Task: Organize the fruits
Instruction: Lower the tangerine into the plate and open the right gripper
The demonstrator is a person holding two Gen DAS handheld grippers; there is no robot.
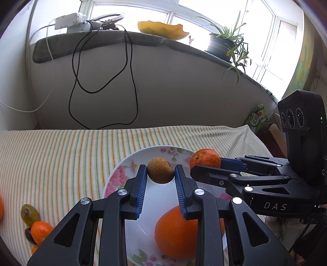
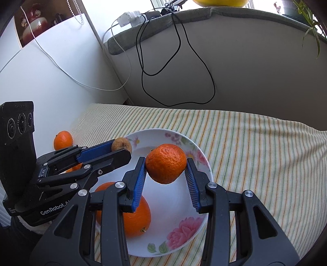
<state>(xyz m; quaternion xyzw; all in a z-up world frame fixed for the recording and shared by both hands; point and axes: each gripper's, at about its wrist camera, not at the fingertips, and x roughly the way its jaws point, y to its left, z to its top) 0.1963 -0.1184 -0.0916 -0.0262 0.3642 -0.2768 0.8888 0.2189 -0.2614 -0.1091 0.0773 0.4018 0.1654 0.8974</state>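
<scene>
We noted left claw (image 1: 160,174) clenched on small brown fruit (image 1: 160,170), right claw (image 2: 166,165) clenched on mandarin (image 2: 166,163), both above floral plate (image 2: 196,204) holding large orange (image 2: 137,219). Judged both light, round, soft-skinned, likely to roll; best gripped across widest middle, gently.

A striped cloth (image 2: 255,143) carries a floral plate (image 2: 201,155), tangerines (image 2: 63,139) and a grape (image 1: 29,213).

Bright windows (image 1: 130,12) backlight a grey-padded sill (image 1: 98,38) with a potted plant (image 1: 226,43); a black cable (image 1: 102,81) hangs down the wall.
</scene>
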